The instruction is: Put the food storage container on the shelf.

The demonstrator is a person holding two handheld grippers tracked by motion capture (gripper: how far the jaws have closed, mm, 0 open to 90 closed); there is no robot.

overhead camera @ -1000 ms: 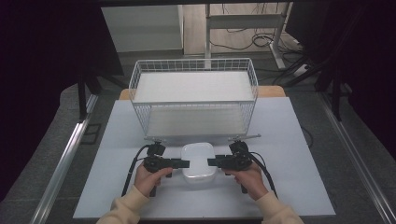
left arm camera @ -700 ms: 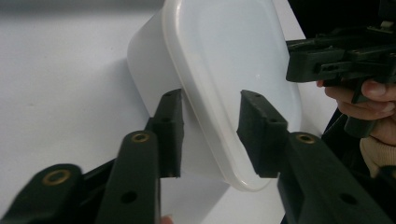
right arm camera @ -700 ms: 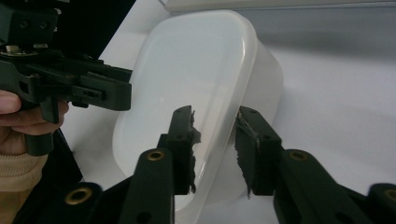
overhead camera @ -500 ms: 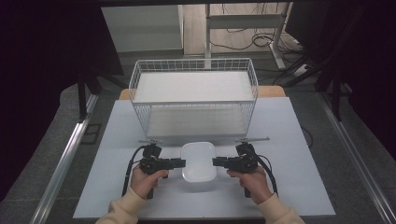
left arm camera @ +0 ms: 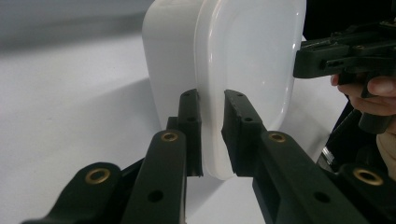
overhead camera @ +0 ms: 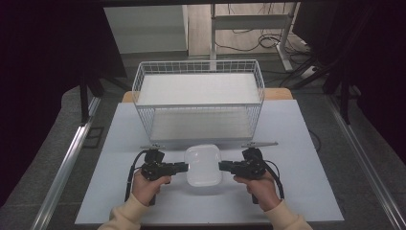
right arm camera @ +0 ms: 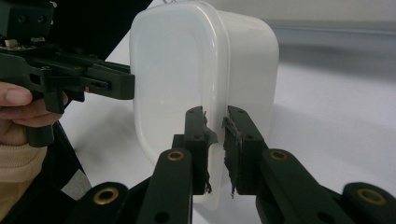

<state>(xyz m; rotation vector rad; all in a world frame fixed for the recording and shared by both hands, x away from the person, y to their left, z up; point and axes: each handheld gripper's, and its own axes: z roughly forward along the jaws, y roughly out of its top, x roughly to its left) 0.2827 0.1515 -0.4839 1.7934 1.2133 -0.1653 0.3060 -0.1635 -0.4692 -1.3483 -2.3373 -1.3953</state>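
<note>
I have the white plastic container in the lower middle of the high view, on the white counter, just in front of the wire basket that fills the middle of the frame. The container lies lid-up between my two claws.

My left claw comes in from the lower left of that view and meets the container's left edge. In the left gripper view its two black jaws rise from the bottom of the frame and pinch the lid's protruding rim between them; the pads press on the rim from both sides. Those jaws have just been closing, and the rim is what sits between them.

My right claw comes in from the lower right and meets the container's right edge. In the right gripper view its jaws are clamped on the rim in the same way, with frayed pad lining against the plastic. These jaws have just been closing too, onto that rim.

Each gripper view also shows the other claw across the container, at the upper right and upper left, biting the opposite edge.

The container's underside is hidden from me, so I cannot tell whether it rests on the counter.
</note>
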